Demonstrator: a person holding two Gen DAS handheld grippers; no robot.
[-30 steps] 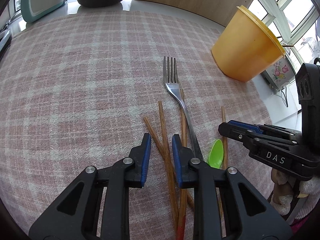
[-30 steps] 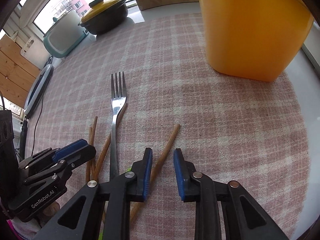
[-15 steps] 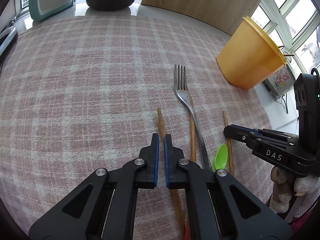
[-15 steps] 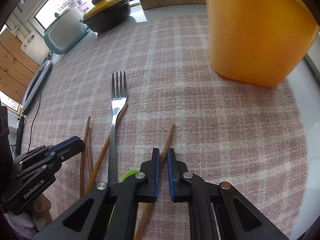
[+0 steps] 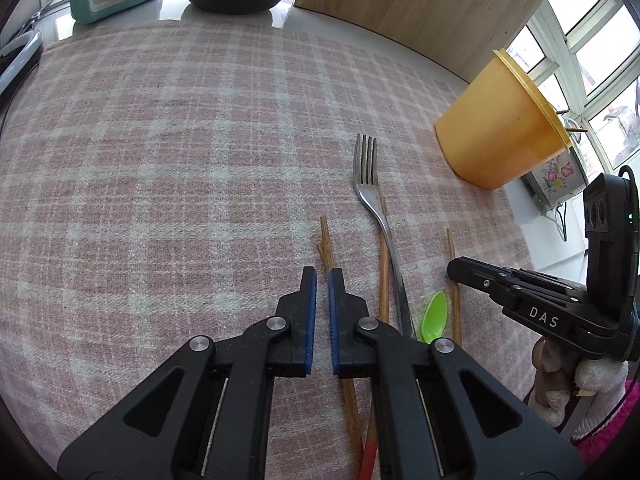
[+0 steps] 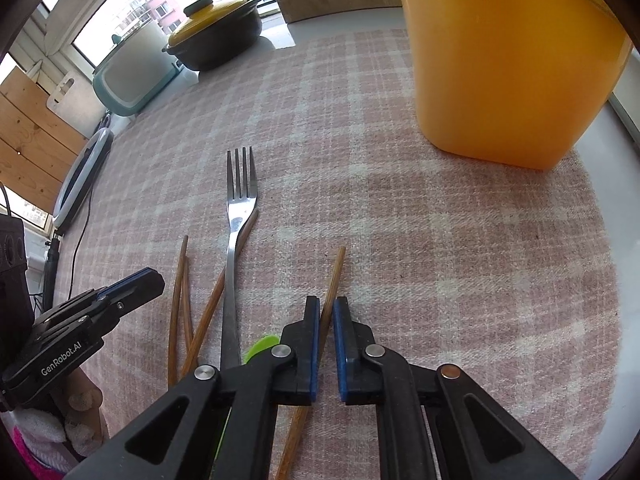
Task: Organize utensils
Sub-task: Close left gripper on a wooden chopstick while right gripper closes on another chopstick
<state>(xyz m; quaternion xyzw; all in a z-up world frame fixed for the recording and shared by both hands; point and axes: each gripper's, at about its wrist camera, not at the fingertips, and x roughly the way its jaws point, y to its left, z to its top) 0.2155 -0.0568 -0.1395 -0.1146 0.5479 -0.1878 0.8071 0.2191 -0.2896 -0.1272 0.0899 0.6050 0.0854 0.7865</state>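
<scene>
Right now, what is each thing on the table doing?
left gripper: shut on a chopstick
right gripper: shut on a lone chopstick
fork: lying flat on the cloth, tines pointing away
green spoon: lying on the cloth, partly hidden
orange tub: standing upright
dark pot: lid on

Pink-and-cream plaid on the tablecloth (image 5: 168,168); warm brown along the chopsticks (image 6: 334,280); bright silver on the fork (image 6: 236,216); lime green for the small spoon (image 5: 434,316); orange-yellow on the tub (image 5: 496,132); black with a yellow lid for the pot (image 6: 218,28); blue pads on black grippers.
</scene>
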